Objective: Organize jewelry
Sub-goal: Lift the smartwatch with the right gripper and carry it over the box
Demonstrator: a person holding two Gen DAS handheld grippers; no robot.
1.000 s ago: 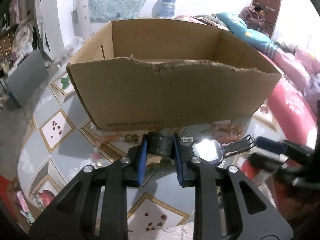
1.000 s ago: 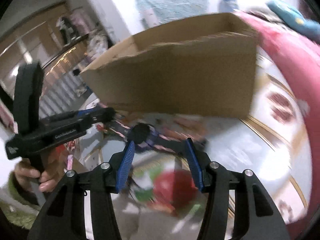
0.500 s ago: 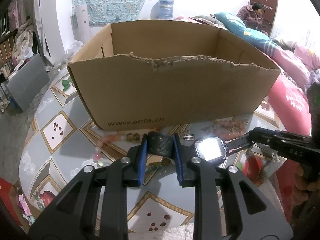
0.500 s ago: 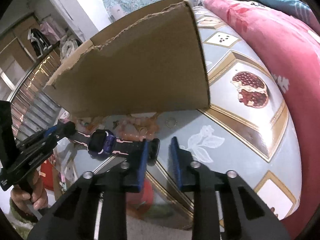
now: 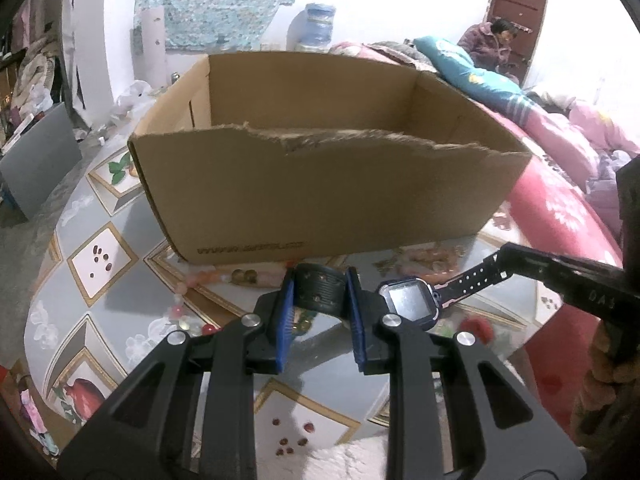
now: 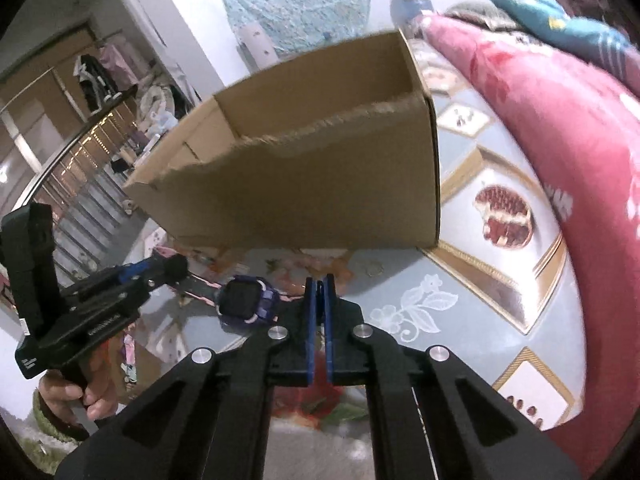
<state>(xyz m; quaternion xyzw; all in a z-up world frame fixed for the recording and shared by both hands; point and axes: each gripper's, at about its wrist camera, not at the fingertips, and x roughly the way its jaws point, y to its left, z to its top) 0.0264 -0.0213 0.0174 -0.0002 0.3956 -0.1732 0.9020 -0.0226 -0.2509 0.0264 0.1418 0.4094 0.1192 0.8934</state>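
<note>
A dark blue smartwatch with a black-and-pink strap hangs stretched between both grippers just above the table. My left gripper is shut on one strap end, which fills the gap between its blue pads. My right gripper has its jaws closing tight on the other strap end, with the pads almost together. In the right wrist view the watch lies left of my fingertips, and the left gripper holds its far end. The open cardboard box stands right behind the watch.
Pink bead strings and loose beads lie on the patterned table along the box's front. A small ring lies near the box's corner. A red quilt borders the table on the right. A hand grips the left tool.
The right gripper's jaws went from wide apart around the watch to shut on the strap's end. The left gripper kept its grip and barely moved.
</note>
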